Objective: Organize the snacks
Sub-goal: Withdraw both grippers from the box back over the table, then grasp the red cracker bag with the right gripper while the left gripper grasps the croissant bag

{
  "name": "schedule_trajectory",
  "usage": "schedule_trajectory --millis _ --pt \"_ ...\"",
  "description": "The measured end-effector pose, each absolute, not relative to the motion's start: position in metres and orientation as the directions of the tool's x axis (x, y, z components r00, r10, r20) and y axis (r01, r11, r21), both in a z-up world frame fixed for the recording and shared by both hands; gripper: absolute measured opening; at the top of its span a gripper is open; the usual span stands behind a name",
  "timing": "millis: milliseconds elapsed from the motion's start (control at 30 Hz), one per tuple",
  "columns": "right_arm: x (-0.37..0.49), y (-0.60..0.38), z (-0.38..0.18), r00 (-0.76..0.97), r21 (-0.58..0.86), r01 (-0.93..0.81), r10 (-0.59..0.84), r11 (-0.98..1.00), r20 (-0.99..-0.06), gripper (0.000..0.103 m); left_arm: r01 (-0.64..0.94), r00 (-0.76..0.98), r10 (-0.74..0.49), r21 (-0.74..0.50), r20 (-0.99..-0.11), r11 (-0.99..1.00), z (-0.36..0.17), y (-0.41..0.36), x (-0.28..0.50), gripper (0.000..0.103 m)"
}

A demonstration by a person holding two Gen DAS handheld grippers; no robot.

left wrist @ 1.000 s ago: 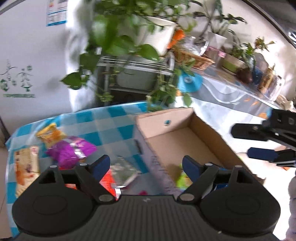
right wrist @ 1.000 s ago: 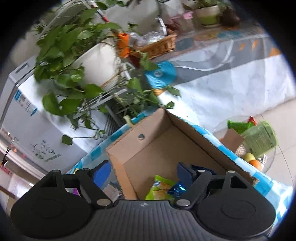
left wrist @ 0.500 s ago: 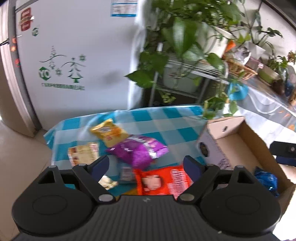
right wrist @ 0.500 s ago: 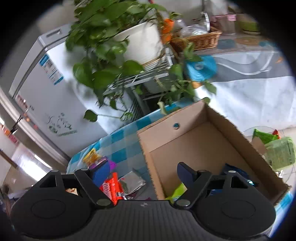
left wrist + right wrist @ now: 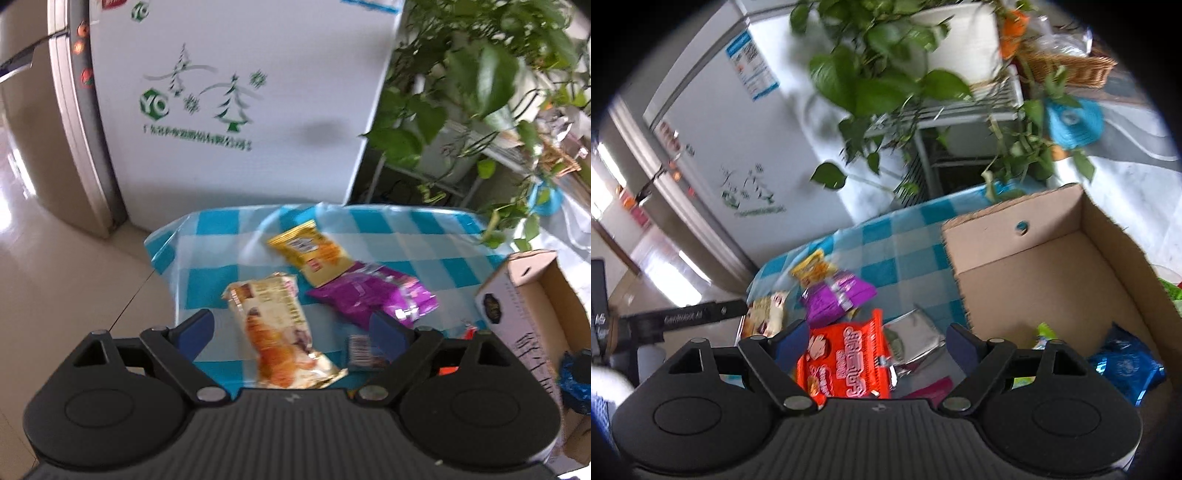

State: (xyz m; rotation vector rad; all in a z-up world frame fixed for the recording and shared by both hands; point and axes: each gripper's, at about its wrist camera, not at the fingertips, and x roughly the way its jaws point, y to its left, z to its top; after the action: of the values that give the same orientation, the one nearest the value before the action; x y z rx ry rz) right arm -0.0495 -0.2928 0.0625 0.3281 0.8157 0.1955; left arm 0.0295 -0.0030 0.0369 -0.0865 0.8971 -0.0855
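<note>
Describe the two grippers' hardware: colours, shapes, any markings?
Both look alike. The left gripper and right gripper each have a matte black ribbed body with a small light logo at centre, two round black housings with circular recesses, angular black linkage arms with silver pivot pins, and dark blue pads on the fingers. No cables or sleeves visible.

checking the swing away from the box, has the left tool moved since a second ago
Yes. The left tool has swung left: the cardboard box, earlier centred between its open fingers, now sits at the right edge, and the bread packet lies between them.
</note>
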Motion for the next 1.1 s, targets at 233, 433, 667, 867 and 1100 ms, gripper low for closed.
schedule_trajectory --millis 233,433,667,867,1100 --pt "-0.038 -0.274 0.047 0.612 0.355 -0.054 0.312 0.933 -0.727 0.088 -0.025 0.559 -0.113 -0.153 -0.822 0.988 0.008 0.006 0.046 0.091" --pt "-0.028 -0.255 0.029 0.563 0.313 -0.054 0.287 0.948 -0.775 0.091 -0.043 0.514 -0.136 -0.184 -0.847 0.982 -0.007 0.005 0.057 0.091" --pt "-0.018 -0.231 0.011 0.535 0.26 -0.05 0.246 0.964 -0.808 0.092 -0.044 0.492 -0.134 -0.178 -0.86 0.983 -0.018 0.004 0.067 0.091" --pt "-0.01 -0.21 -0.002 0.534 0.205 -0.05 0.2 0.977 -0.822 0.098 -0.027 0.489 -0.133 -0.168 -0.862 0.985 -0.023 0.001 0.073 0.091" --pt "-0.003 -0.192 -0.014 0.536 0.131 -0.064 0.145 0.989 -0.832 0.103 -0.005 0.472 -0.132 -0.153 -0.872 0.988 -0.032 -0.007 0.08 0.091"
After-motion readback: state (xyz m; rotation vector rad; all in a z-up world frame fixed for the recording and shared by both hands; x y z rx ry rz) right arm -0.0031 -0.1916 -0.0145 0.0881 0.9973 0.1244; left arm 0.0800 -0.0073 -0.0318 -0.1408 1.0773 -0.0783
